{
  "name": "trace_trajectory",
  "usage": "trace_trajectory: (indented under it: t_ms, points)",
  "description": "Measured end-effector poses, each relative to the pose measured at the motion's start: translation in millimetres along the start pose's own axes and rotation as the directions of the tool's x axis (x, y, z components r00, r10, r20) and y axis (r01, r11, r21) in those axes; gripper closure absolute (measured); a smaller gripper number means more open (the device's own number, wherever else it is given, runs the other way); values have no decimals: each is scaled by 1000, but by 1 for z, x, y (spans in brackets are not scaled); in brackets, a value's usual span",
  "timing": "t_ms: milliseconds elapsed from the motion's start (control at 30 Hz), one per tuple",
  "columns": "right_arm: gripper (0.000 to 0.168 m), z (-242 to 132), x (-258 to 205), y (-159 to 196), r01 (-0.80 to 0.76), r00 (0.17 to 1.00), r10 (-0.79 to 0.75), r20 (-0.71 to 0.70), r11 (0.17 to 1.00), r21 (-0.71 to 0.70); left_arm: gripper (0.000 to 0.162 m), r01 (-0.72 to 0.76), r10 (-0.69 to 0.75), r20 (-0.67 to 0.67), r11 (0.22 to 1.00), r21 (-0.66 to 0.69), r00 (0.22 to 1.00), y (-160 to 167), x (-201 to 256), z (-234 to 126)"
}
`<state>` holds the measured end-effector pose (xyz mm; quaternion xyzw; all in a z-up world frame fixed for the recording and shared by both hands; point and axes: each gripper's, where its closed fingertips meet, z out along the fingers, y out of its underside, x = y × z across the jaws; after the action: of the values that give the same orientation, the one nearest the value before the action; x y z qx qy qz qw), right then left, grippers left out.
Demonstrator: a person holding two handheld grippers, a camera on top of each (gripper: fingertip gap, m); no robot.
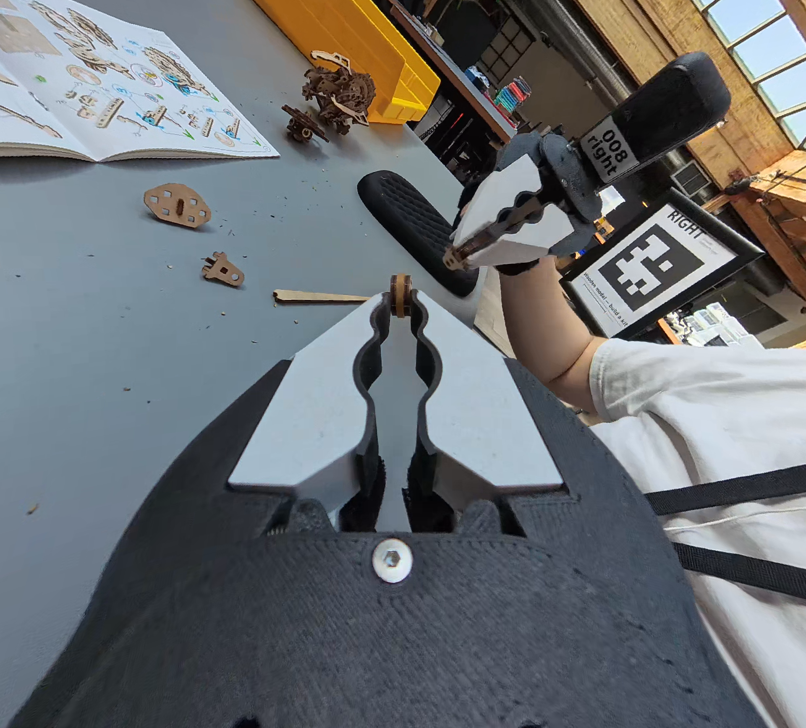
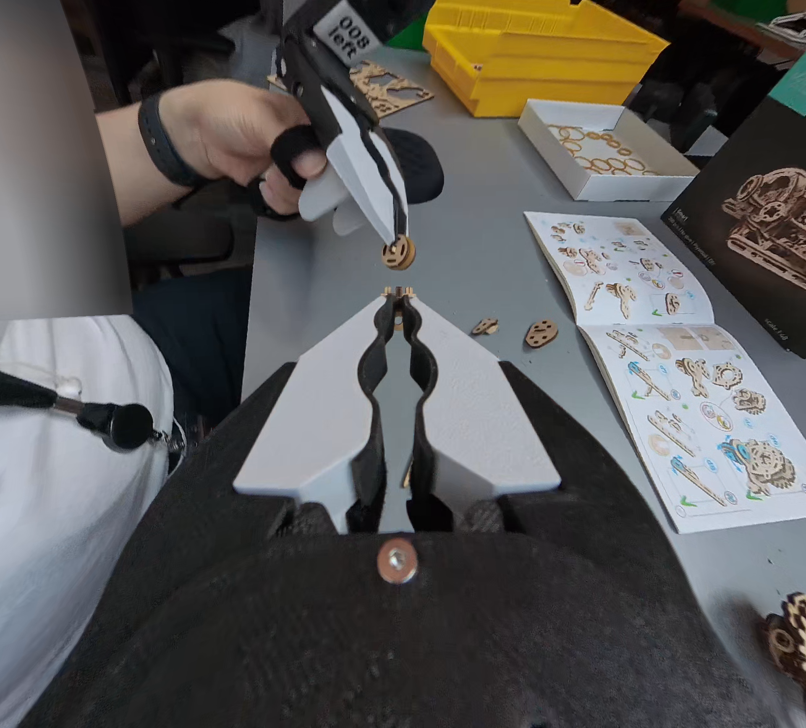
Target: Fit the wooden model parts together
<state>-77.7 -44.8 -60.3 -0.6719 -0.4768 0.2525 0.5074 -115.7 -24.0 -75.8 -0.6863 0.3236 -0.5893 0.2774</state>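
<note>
My left gripper (image 1: 400, 298) is shut on a small round wooden wheel (image 1: 400, 300), held edge-on above the grey table (image 1: 131, 358). The right wrist view shows that wheel (image 2: 397, 256) face-on at the left gripper's tip (image 2: 399, 243). My right gripper (image 2: 397, 300) is shut on a thin wooden axle piece (image 2: 397, 293) whose notched end sticks out of the tips. In the left wrist view the right gripper (image 1: 458, 258) holds that axle piece (image 1: 453, 259) in the air, up and to the right of the wheel. Wheel and axle end are a short way apart.
Loose parts lie on the table: an oval holed plate (image 1: 176, 205), a small bracket (image 1: 223, 270), a flat stick (image 1: 318, 296) and a dark gear assembly (image 1: 338, 96). An open instruction booklet (image 1: 109, 88), yellow bins (image 1: 349, 22), a black pad (image 1: 414, 227), a white tray of rings (image 2: 606, 149). My right fingertips sit around 6 cm from my left ones. From the left gripper's tips to the small bracket (image 1: 223, 270) is close to 10 cm.
</note>
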Motion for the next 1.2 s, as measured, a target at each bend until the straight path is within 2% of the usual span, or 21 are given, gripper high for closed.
trace_trajectory:
  t_ms: [33,100,333,533,600,667,767,833,1033,1200]
  points:
    - [167,2,1,-10,-41,999,42,-10,997,58,156,16,-16,4,1000,8,1000,0,-2,1]
    - [167,8,4,-19,-24,998,29,-51,995,94,155,29,-30,11,999,24,1000,-2,-3,3]
    - [166,34,-3,-13,162,978,-161,-132,987,-6,156,55,-56,14,994,90,998,-9,-3,3]
    - [166,38,4,-16,139,973,-132,-188,990,26,156,49,-52,30,993,110,998,-9,-6,4]
    - [166,39,11,-15,87,974,-78,-214,996,31,156,43,-48,43,994,103,998,-7,-8,5]
    - [167,41,20,-12,-49,974,59,-221,998,48,156,42,-49,78,995,90,996,-4,-14,6]
    - [167,46,29,-11,-326,932,339,-131,939,113,156,66,-75,149,995,69,986,-2,-30,7]
    - [167,52,35,-3,-432,892,440,-100,897,95,155,103,-108,182,994,41,977,1,-41,8]
    - [167,74,34,32,-549,834,541,-107,832,-72,156,259,-241,263,965,-35,934,17,-66,10]
    - [167,85,33,40,-565,824,555,-109,819,-100,155,325,-279,348,942,-81,895,33,-75,3]
